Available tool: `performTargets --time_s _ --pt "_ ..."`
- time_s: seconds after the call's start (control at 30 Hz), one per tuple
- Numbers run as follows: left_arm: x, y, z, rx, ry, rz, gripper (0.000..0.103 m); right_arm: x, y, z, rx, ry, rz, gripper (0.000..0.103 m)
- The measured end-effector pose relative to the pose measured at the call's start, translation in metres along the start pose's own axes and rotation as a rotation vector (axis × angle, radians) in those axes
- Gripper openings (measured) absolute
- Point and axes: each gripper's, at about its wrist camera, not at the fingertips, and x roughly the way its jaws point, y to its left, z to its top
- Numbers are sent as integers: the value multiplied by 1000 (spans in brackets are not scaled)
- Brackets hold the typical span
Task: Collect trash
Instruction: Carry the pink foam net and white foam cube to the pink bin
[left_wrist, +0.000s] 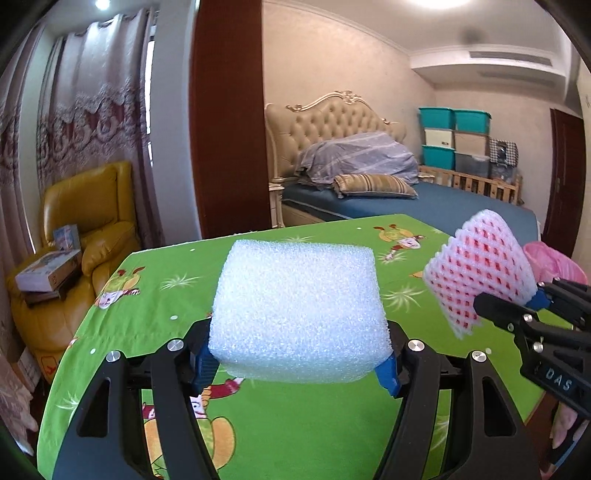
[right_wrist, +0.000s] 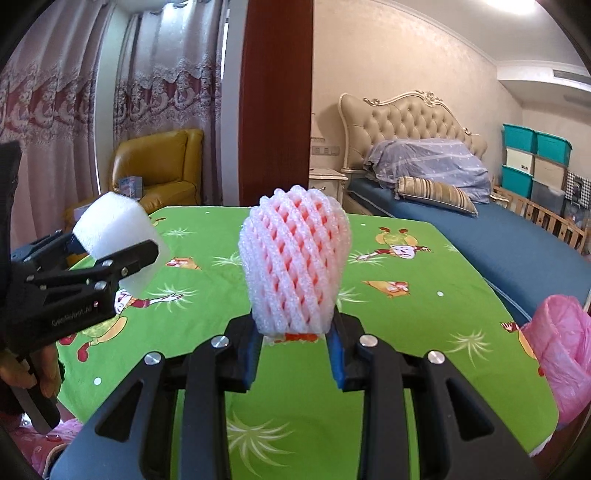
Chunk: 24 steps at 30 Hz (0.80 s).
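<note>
- The left tongs (left_wrist: 297, 363) are clamped on a white foam block (left_wrist: 297, 314), a blue pad pressing each side; the block juts straight out ahead of the tips, its broad face across the jaws, lifted clear of the green tablecloth (left_wrist: 258, 435).
- The right tongs (right_wrist: 295, 354) are clamped on the lower end of a pink foam fruit net (right_wrist: 295, 262); its long axis runs on ahead of the tips and up, so most of it stands free above the grip.
- The two loads are apart, side by side over the table, the net to the right of the block.
- The pink bag (right_wrist: 565, 350) lies to the right of both tongs, low at the table's right edge, just beside the right tongs and well past the left ones.
- If the bag is where the rubbish goes, and that is only my reading, the right hand is the nearer and should swing rightward first; the left has to cross the table behind it.
- The bag's mouth is not visible from here, so I cannot tell how it opens.
</note>
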Motion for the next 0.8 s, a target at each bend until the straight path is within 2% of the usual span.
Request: performTargets --time_s 0.37,0.8 --pt "-4 -13 -1 28 -12 -31 64 -9 -14 3 18 -31 -21 30" --pt "-4 -40 12 75 -35 -87 64 -26 -50 5 73 -63 -70 31"
